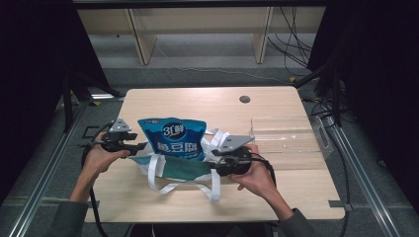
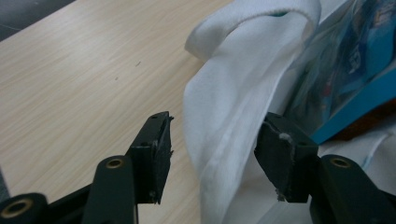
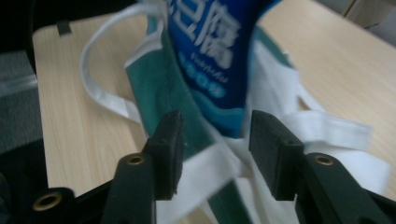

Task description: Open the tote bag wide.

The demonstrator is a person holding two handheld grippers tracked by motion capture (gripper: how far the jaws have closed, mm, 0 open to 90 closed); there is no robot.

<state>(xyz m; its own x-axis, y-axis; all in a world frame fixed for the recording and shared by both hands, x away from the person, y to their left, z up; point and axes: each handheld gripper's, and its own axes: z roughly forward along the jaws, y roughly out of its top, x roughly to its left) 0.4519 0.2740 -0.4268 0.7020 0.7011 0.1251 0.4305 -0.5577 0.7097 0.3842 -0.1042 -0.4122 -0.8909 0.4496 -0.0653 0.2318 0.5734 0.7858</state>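
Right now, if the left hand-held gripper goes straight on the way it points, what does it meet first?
Most likely the white cloth of the bag: a fold of it already hangs between the open jaws of the left hand-held gripper. The blue pouch lies behind it, though depth is hard to judge.

Both forearms come in from six o'clock of the high view and spread apart. The left hand, at about eight o'clock, grips the left gripper, which points toward three o'clock. The right hand, near five o'clock, grips the right gripper, which points toward nine o'clock. Each gripper's jaws stand apart, pads pressing on nothing, grey three-cornered plates on top
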